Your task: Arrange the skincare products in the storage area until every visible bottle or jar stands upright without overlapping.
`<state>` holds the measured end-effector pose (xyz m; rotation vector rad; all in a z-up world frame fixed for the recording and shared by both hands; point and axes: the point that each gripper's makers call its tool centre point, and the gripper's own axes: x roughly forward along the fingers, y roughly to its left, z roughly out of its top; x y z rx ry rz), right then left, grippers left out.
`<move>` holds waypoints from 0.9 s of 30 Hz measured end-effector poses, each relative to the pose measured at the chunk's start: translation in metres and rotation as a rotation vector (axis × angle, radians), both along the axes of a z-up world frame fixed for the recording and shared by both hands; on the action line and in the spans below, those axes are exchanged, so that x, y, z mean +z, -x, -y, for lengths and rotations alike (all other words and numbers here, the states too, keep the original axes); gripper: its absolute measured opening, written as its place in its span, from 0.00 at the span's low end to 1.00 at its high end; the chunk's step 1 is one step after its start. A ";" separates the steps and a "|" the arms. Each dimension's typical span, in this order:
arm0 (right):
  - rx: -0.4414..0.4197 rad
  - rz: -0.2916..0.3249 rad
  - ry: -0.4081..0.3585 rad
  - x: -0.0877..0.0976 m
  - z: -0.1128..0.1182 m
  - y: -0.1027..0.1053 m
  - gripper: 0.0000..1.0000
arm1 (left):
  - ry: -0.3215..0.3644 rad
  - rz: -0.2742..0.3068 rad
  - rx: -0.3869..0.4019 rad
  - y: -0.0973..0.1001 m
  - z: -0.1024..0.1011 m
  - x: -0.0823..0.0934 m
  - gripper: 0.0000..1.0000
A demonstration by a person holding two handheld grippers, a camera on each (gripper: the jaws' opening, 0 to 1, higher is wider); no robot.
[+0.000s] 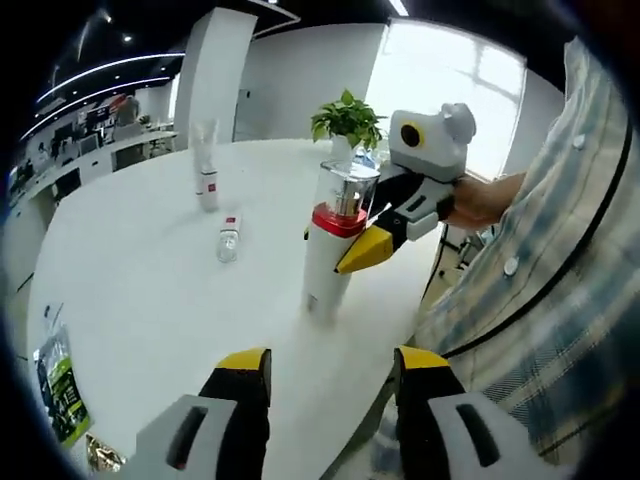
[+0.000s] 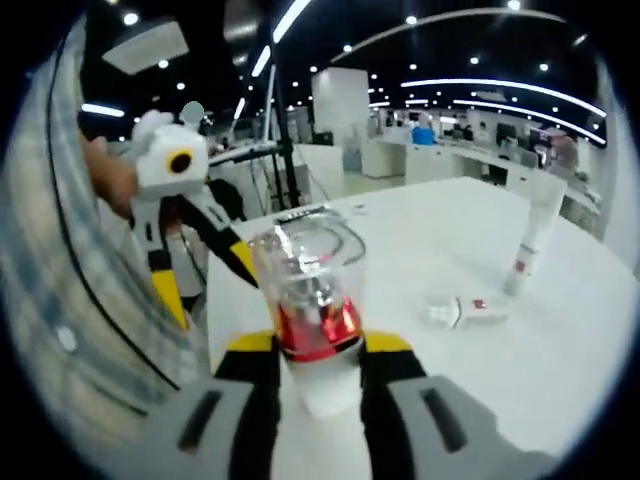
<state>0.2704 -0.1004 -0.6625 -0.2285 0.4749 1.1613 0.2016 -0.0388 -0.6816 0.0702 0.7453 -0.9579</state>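
On the white table near its edge, our right gripper clamps the red-banded bottle, standing it upright | left gripper open, empty | beyond: tall tube upright, small bottle lying flat, well apart | potted plant behind; nothing blocks.

- Your left gripper has grey jaw bodies with dark slots, black fingers and yellow tips at 6 o'clock.
- Your right gripper matches: grey, black, yellow-tipped.
- Your shirt, at 3 o'clock, is plaid in pale blue, grey and cream, with small white buttons.
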 end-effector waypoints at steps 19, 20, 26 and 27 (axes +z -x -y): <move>-0.087 0.051 -0.056 0.047 0.041 -0.083 0.27 | 0.104 0.047 0.173 -0.029 -0.004 0.030 0.50; -0.090 0.057 -0.055 0.050 0.044 -0.090 0.27 | 0.102 0.045 0.177 -0.029 -0.005 0.030 0.50; -0.089 0.089 -0.053 0.064 0.059 -0.127 0.27 | 0.106 0.029 0.226 -0.029 -0.011 0.026 0.49; -0.087 0.091 -0.051 0.065 0.061 -0.131 0.27 | 0.109 0.026 0.232 -0.029 -0.011 0.026 0.49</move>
